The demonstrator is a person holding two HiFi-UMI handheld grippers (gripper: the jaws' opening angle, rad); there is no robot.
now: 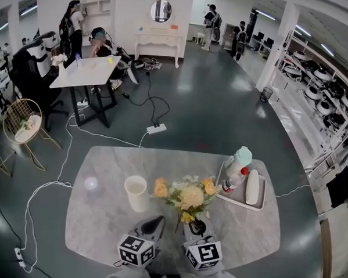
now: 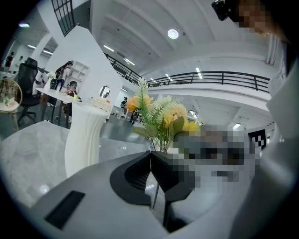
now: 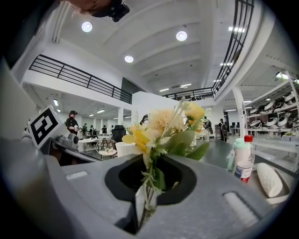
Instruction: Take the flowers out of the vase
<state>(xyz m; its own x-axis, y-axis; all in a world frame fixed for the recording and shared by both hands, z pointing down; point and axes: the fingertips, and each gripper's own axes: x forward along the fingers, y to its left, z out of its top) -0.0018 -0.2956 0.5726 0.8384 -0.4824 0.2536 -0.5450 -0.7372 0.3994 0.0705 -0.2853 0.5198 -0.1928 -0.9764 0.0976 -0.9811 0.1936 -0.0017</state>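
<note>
The bunch of yellow and cream flowers (image 1: 185,197) stands free of the white ribbed vase (image 1: 136,191), just to its right above the marble table (image 1: 99,230). My right gripper (image 1: 197,227) is shut on the bunch's stems (image 3: 145,198), and the blooms (image 3: 161,126) rise past its jaws. My left gripper (image 1: 157,223) is beside it near the table's front edge, with its jaws closed together (image 2: 151,161). A thin stem (image 2: 156,196) shows in the gap behind the pads; whether it is pinched I cannot tell. In the left gripper view the vase (image 2: 86,135) stands at left and the flowers (image 2: 161,116) straight ahead.
A white tray (image 1: 236,202) at the table's right holds a red-capped bottle (image 1: 236,176) (image 3: 243,158), a mint-topped bottle (image 1: 242,156) and a white oblong thing (image 1: 252,186). Cables and a power strip (image 1: 156,129) lie on the floor beyond. People and desks stand far behind.
</note>
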